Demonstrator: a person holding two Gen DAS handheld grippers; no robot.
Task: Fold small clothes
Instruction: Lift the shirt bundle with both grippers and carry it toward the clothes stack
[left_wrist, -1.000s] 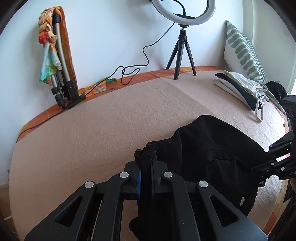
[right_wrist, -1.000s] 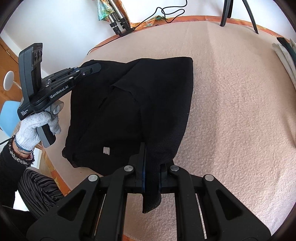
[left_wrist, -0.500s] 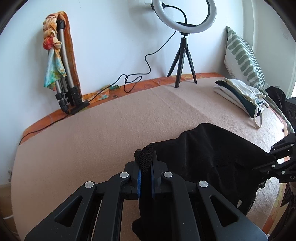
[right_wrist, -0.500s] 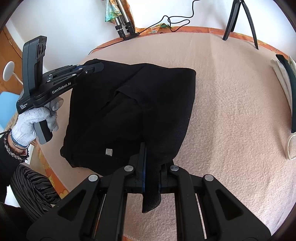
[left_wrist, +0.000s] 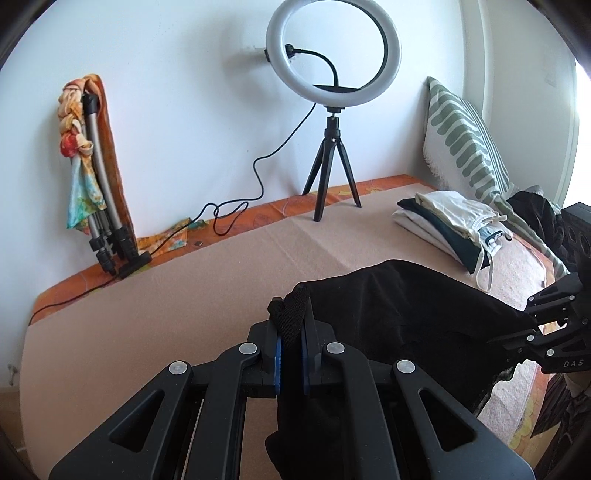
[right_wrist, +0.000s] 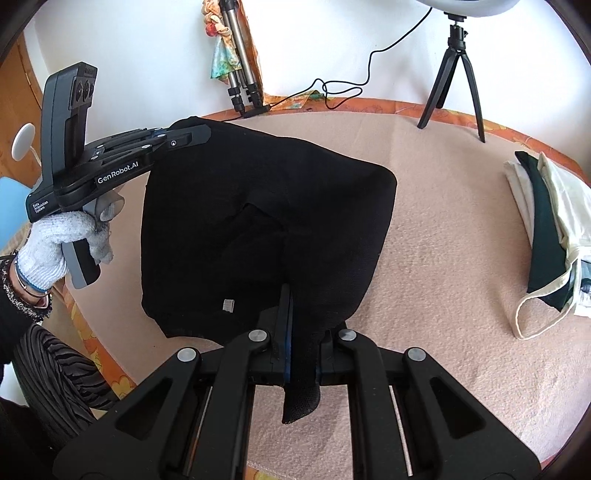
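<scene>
1. Bed (right_wrist: 443, 280): covered by a beige blanket, with an orange patterned sheet showing at the edges; it bears everything below.
2. Garment (right_wrist: 266, 229): black, small, held up by two corners; its lower part hangs to the bed near the front edge.
3. Pillow (left_wrist: 461, 140): white with green stripes, leaning in the far right corner.
4. Folded pile (left_wrist: 447, 225): white and dark clothes, lying beside the pillow, well apart from the garment.
5. Ring light (left_wrist: 332, 62): on a black tripod at the wall, cable trailing left.
6. Left gripper (left_wrist: 291, 341): jaws narrow, pinching a garment corner.
7. Right gripper (right_wrist: 301, 345): jaws narrow, clamped on the other corner; a tail of cloth hangs below it.
8. Gloved hand (right_wrist: 48, 251): grips the left gripper's handle.
</scene>
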